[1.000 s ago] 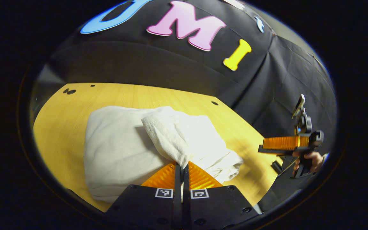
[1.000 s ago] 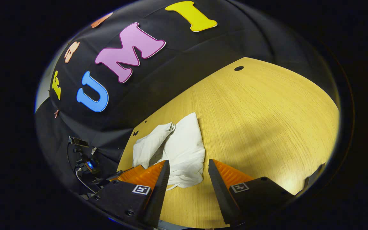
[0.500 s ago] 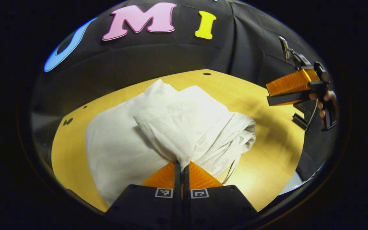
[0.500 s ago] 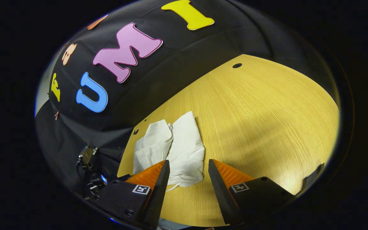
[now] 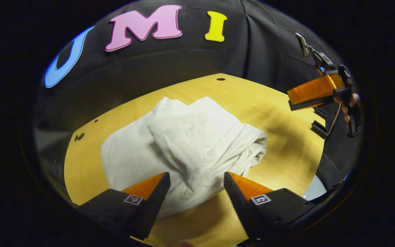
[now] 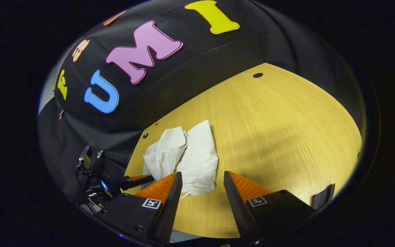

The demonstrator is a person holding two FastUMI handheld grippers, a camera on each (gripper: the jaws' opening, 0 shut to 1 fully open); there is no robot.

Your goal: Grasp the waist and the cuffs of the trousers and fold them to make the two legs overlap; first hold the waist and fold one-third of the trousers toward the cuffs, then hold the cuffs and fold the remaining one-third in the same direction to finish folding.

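Release just happened: left tongs [image 5: 194,178] were clamped on the trousers [image 5: 187,144] half a second ago, now the fingers stand wide apart and hold nothing. Cloth has dropped onto the desk [image 5: 283,161] as a rumpled white bundle, top layer bunched rather than flat. Reads as the last fold being let go, so the task looks near done, though the fold is loose and may need tidying.

Trousers sit just ahead of the left tongs, near edge of the bundle between the two fingers and reaching past them.

Right tongs [image 6: 201,187] also wide apart, empty, unchanged over the last second. In the right gripper view the trousers [image 6: 192,161] lie ahead and slightly to the left, near edge close to the fingertips, whether touching can't be told. From the left gripper view the right tongs [image 5: 312,103] hang well apart from the bundle, off the desk edge.
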